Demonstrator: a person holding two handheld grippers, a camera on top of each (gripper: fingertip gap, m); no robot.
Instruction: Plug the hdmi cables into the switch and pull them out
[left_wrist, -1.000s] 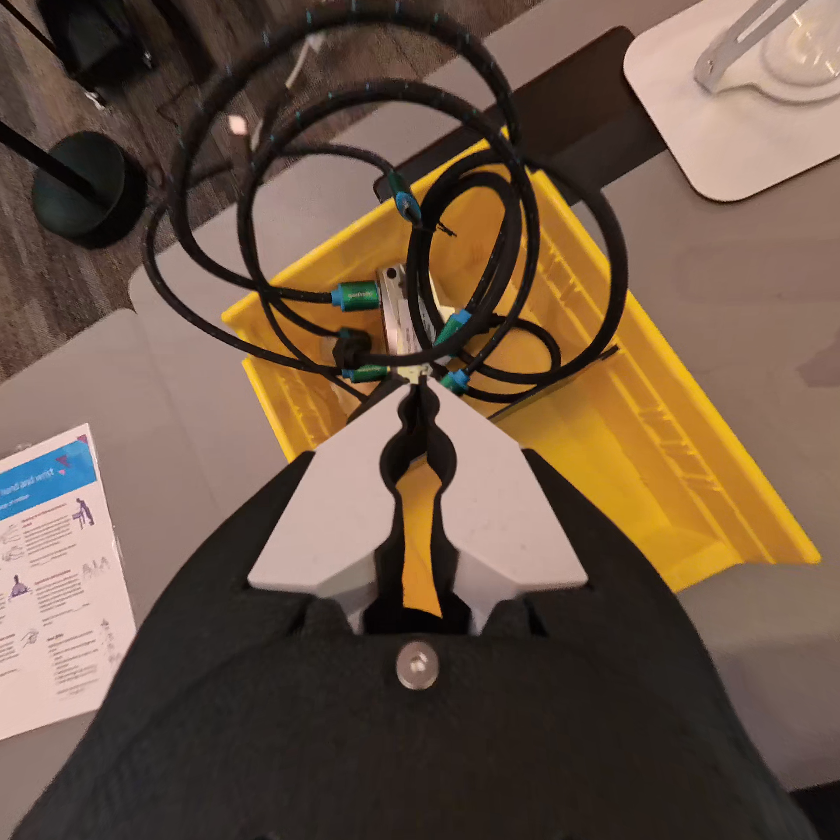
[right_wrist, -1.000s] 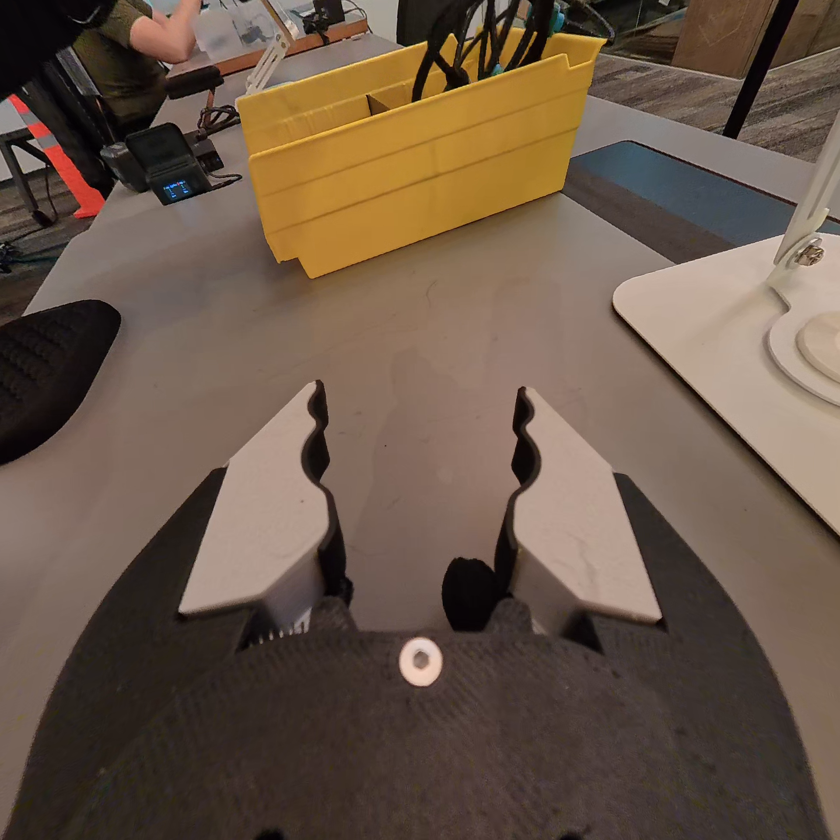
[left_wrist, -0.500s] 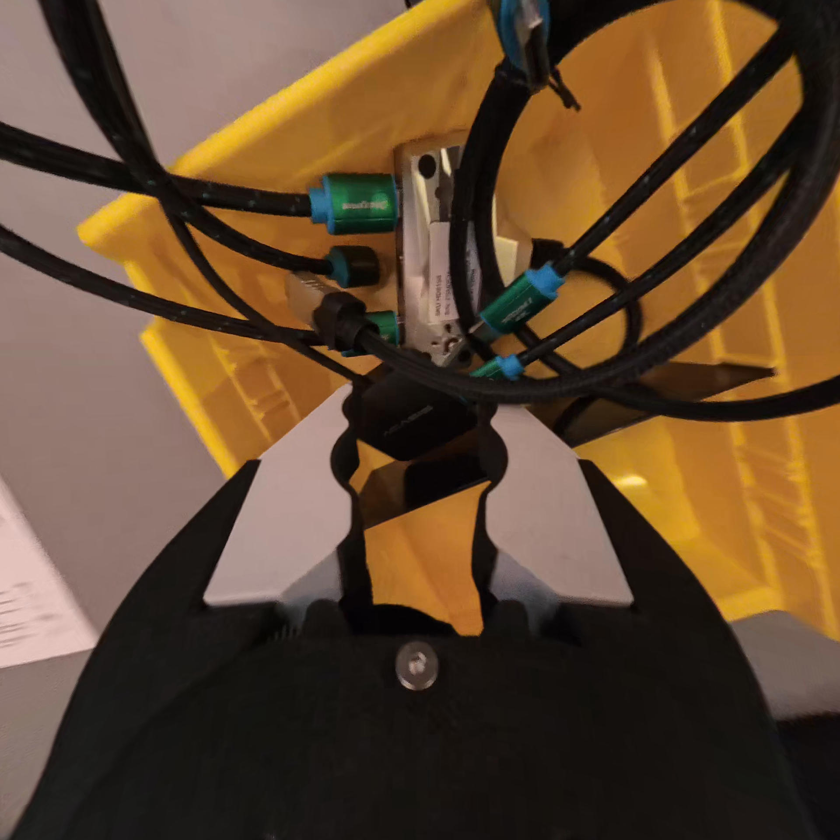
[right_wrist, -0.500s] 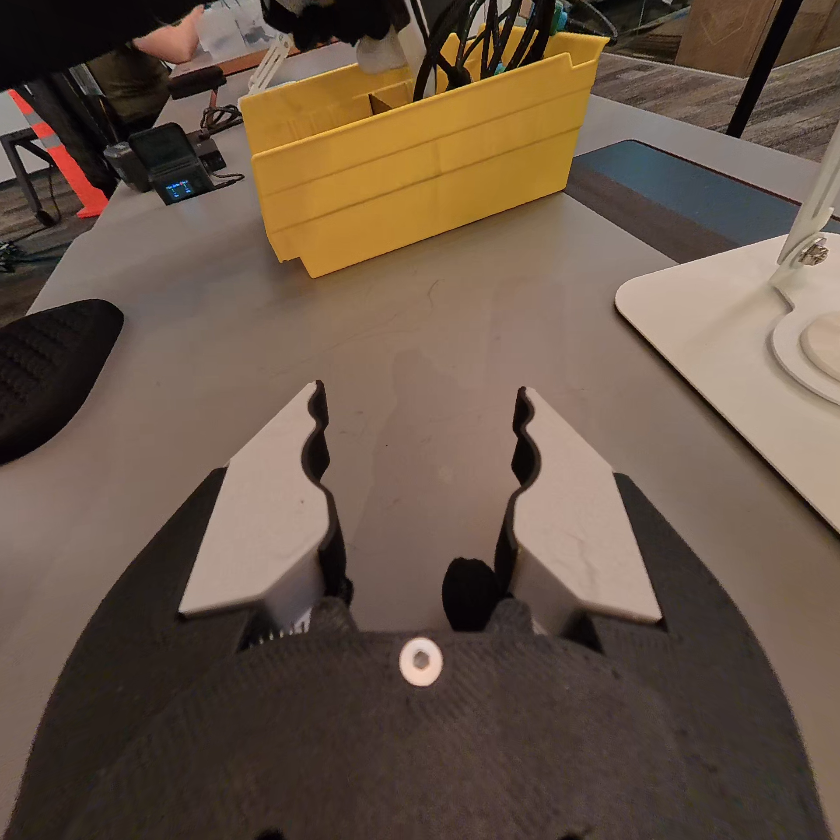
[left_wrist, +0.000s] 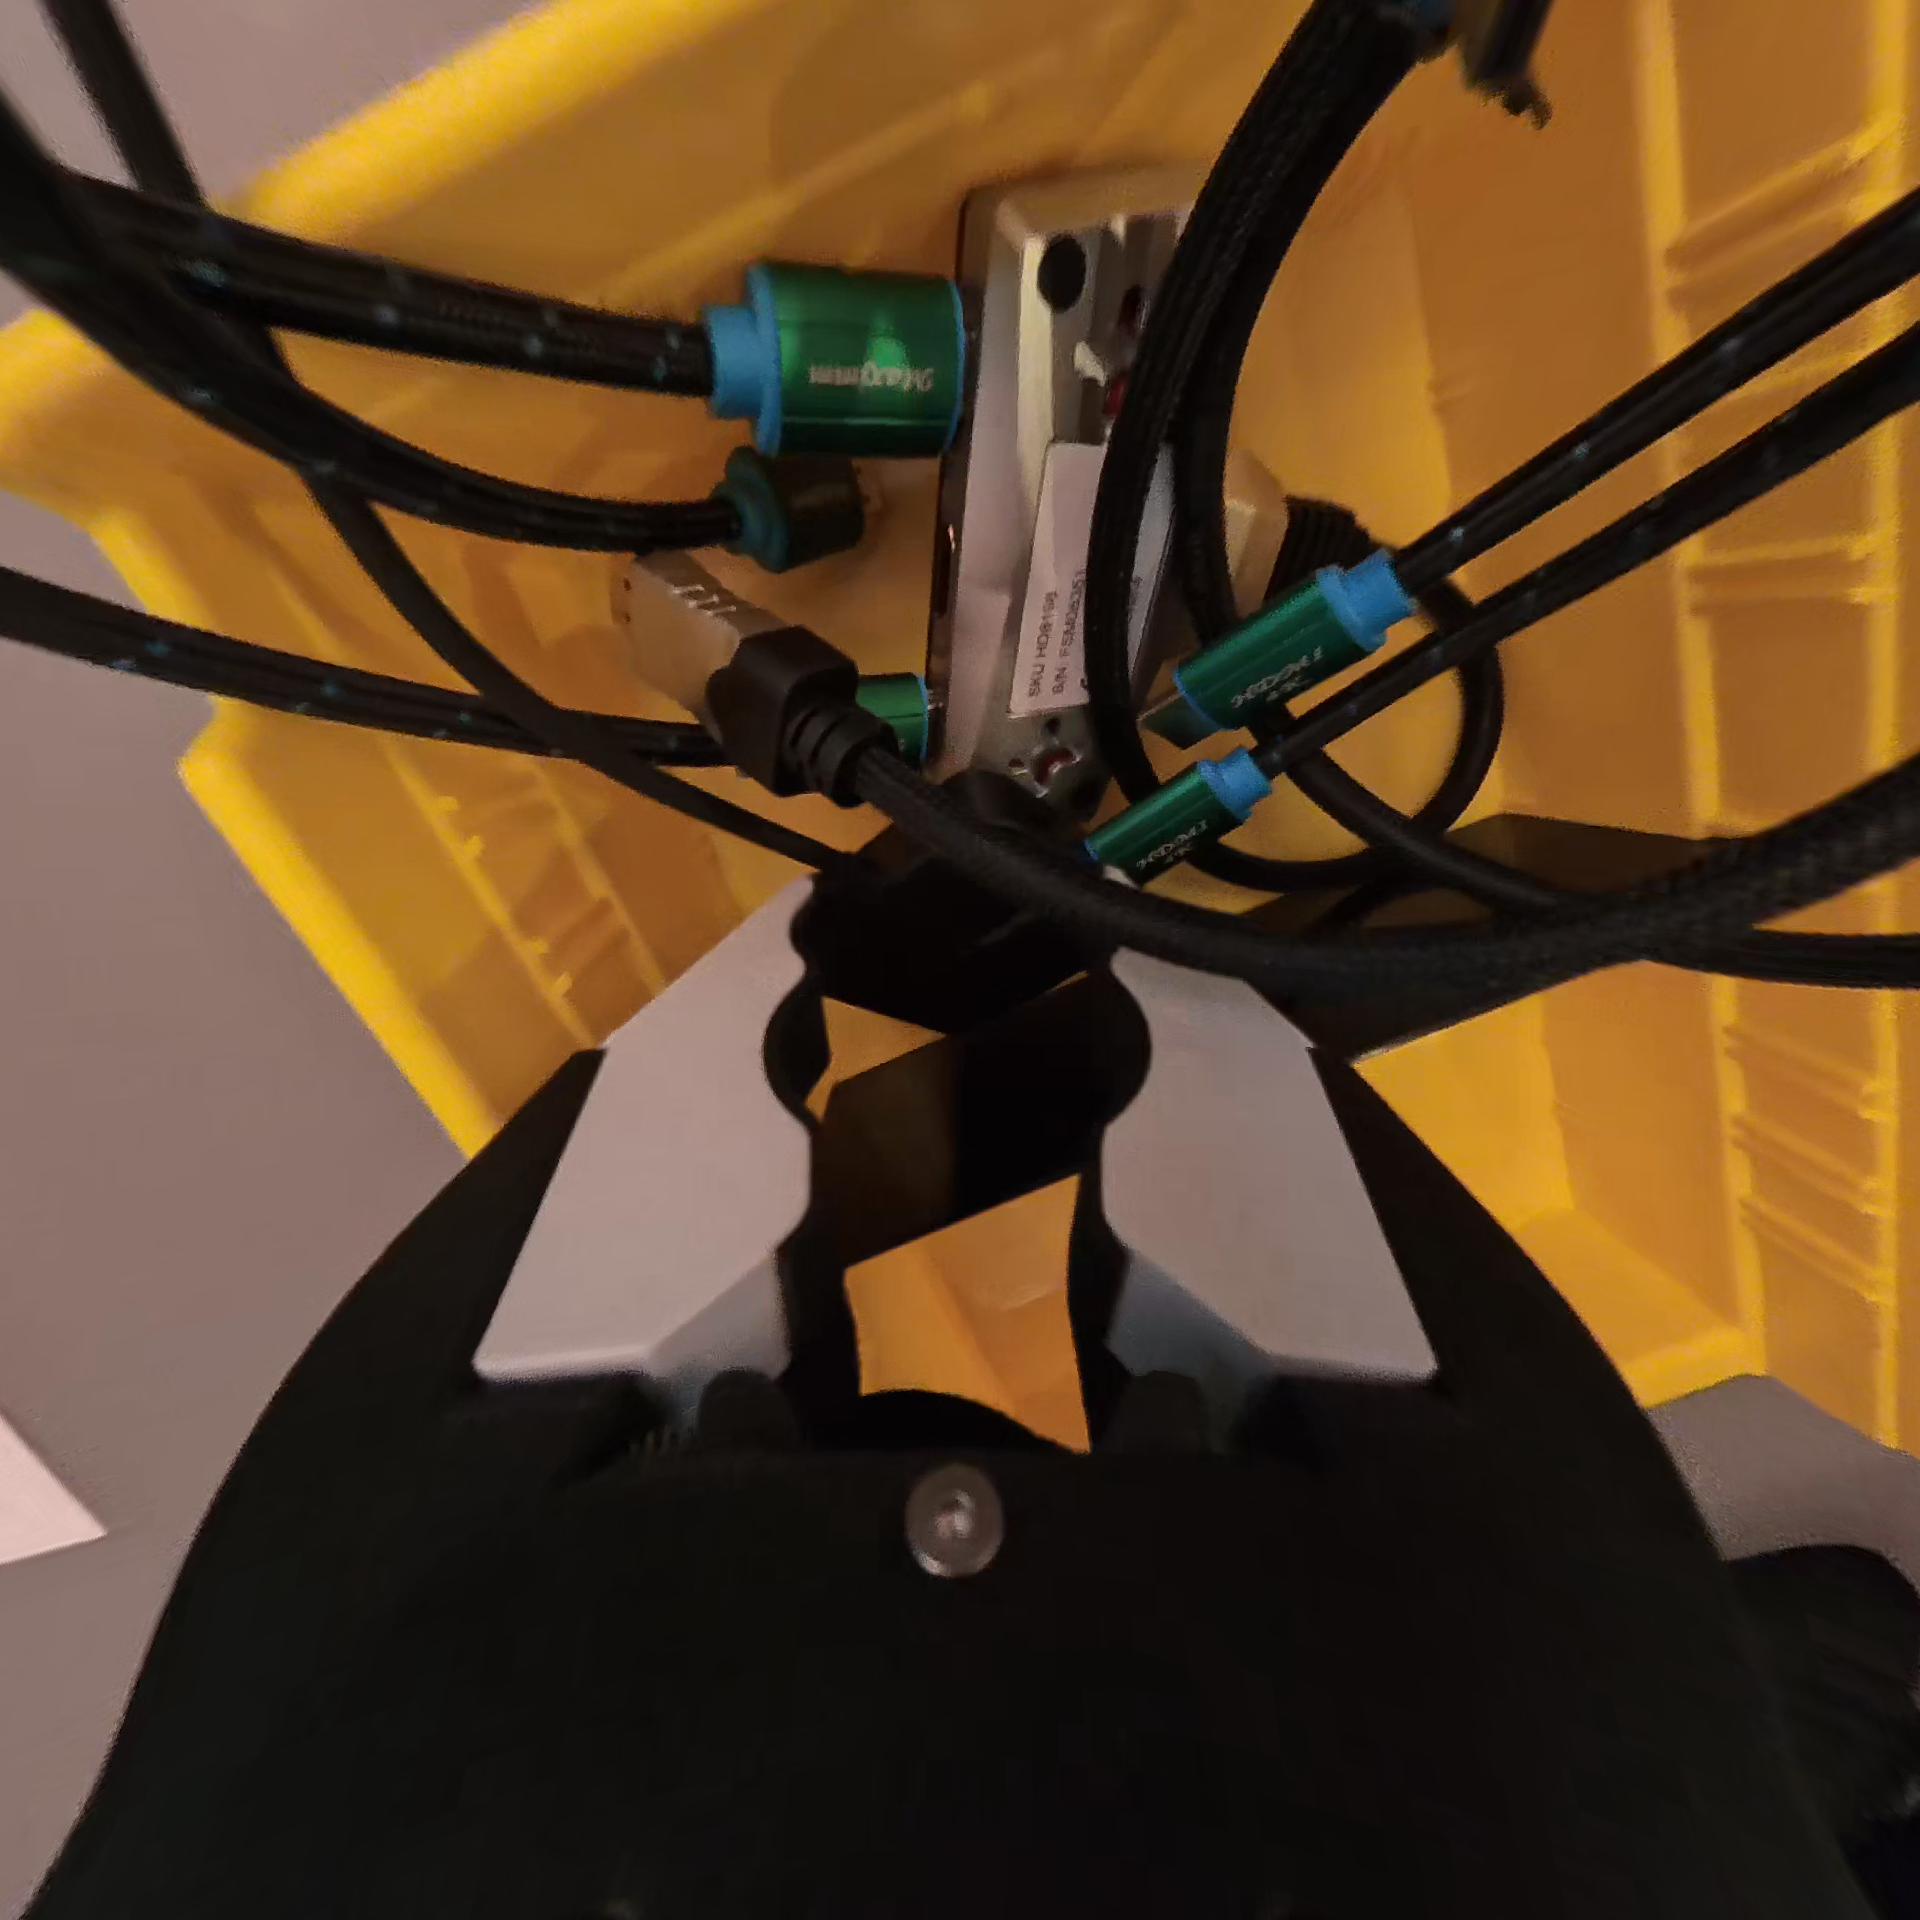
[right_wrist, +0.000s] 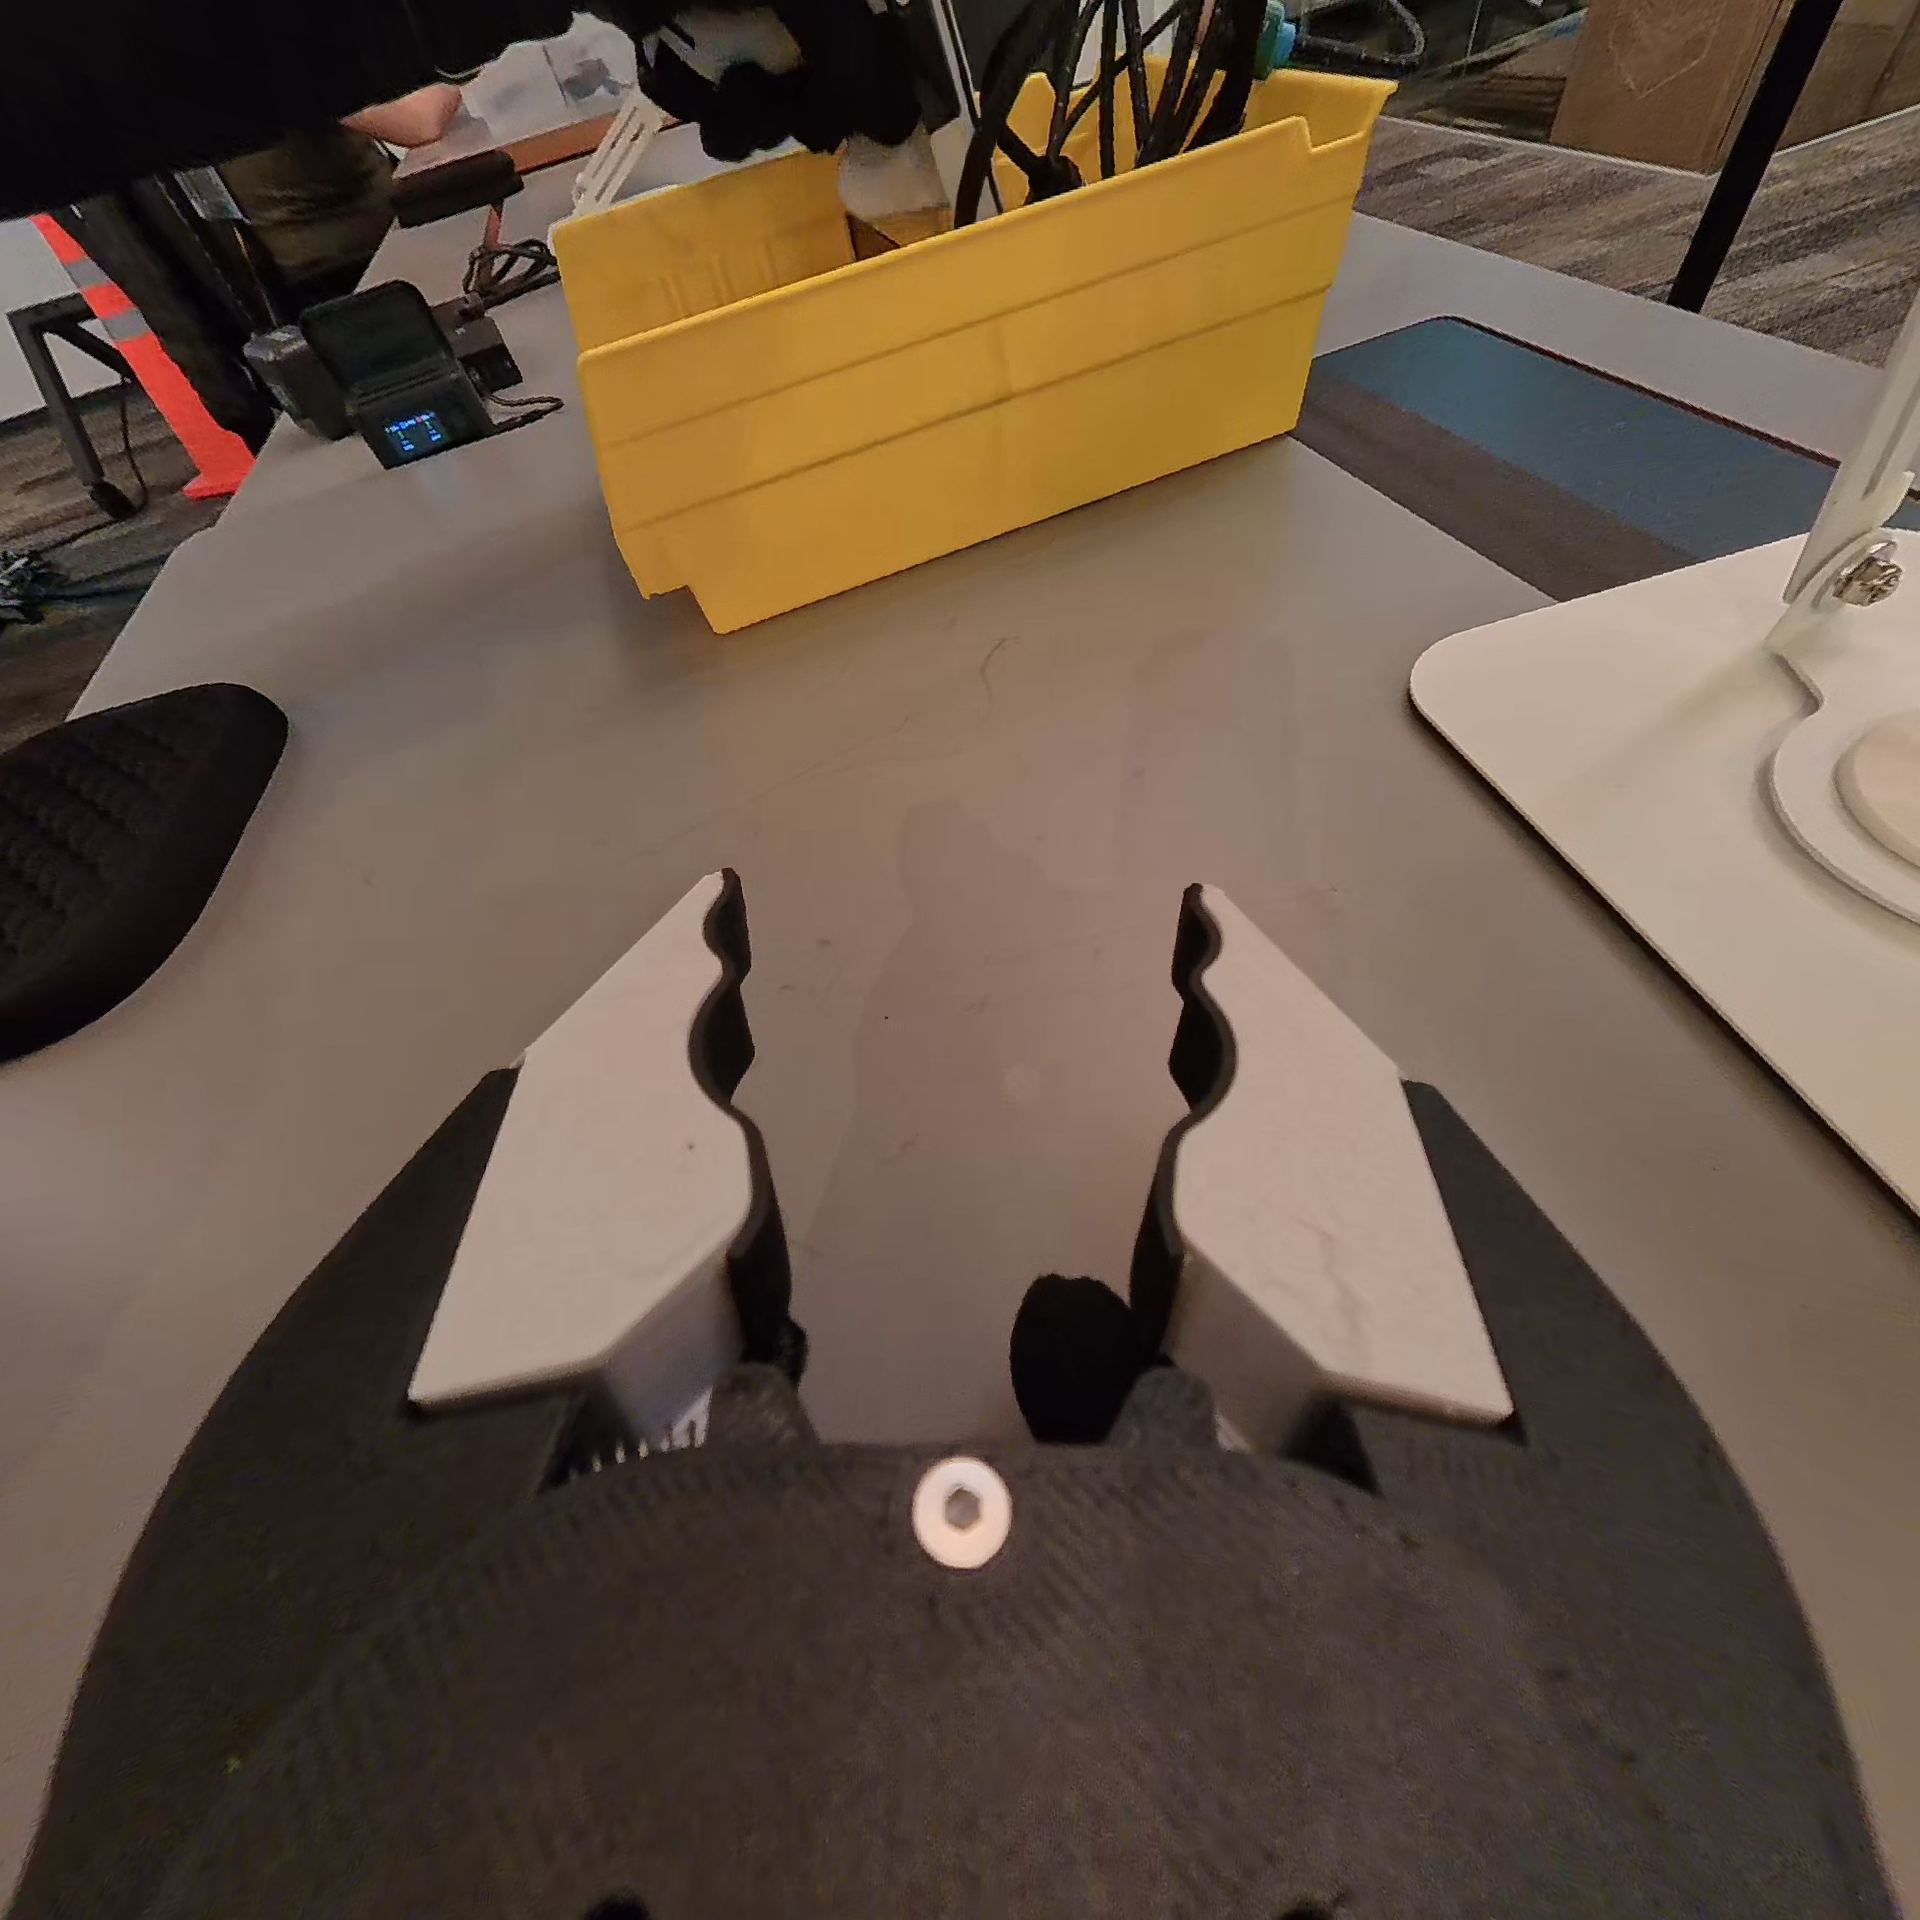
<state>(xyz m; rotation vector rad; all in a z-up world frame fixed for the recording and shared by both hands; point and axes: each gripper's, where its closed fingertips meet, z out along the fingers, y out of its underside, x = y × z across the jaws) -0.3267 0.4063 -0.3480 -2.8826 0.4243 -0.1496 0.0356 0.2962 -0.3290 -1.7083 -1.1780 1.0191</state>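
A silver HDMI switch (left_wrist: 997, 499) lies in a yellow bin (left_wrist: 1558, 520) among black braided HDMI cables (left_wrist: 468, 322) with green plugs (left_wrist: 862, 358). Some plugs sit in the switch, others hang loose. My left gripper (left_wrist: 956, 935) reaches down into the bin, jaws apart, one on each side of a black block (left_wrist: 935, 945) at the switch's near end. A thick cable crosses just beyond the tips. My right gripper (right_wrist: 961, 914) is open and empty, low over the grey table (right_wrist: 935, 748), well short of the bin (right_wrist: 935, 416). The cables (right_wrist: 1101, 114) stick up out of it.
A white stand base (right_wrist: 1621, 748) lies at the right. A blue mat (right_wrist: 1558, 416) is behind it. A black pad (right_wrist: 104, 842) is at the left edge. A black device with a lit display (right_wrist: 405, 384) sits left of the bin. A person's arm shows at the back left. The tips of one gripper are about 40 centimeters away from the tips of the other. The right gripper is farther from the silver HDMI switch (left_wrist: 997, 499), some 40 centimeters, than the left, some 6 centimeters.
My left gripper opened and dropped into the bin, closing in on the switch and the black block. My right gripper has not moved.
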